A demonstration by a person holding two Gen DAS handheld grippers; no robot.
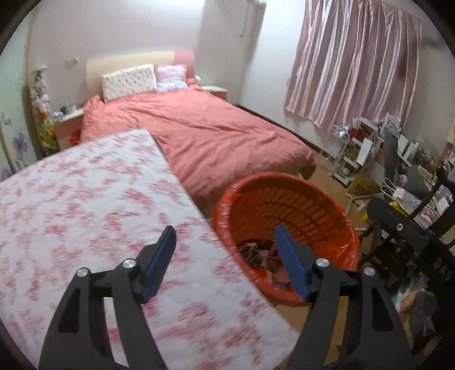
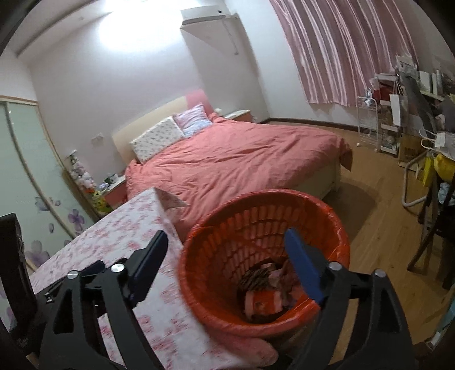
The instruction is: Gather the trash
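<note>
Sitting on the wooden floor (image 2: 378, 227) beside the surface (image 2: 119, 244), a round orange-red basket (image 2: 256, 210) of slotted plastic, lined with a glossy red bag, holds the trash (image 2: 264, 293): crumpled wrappers, one striped dark, one orange and white; blur hides what they really are. The left wrist view shows only a dim corner of that heap (image 1: 256, 253), while the right wrist view looks straight down into it.

Both tongs stand wide with nothing between their ribbed blue pads. The right tongs (image 2: 227, 267) straddle the basket's near rim; the left tongs (image 1: 226, 261) hover over the surface's edge and the basket's left rim.

A white cloth with a pink floral print covers the surface. Behind lies a bed (image 1: 204, 133) under a wrinkled coral duvet, with two patterned pillows against a cream headboard. Shiny pink pleated curtains (image 1: 352, 62) hang at right above cluttered shelves. Only the right view shows a wall air conditioner (image 2: 204, 17) and a frosted flowered wardrobe door (image 2: 28, 170).
</note>
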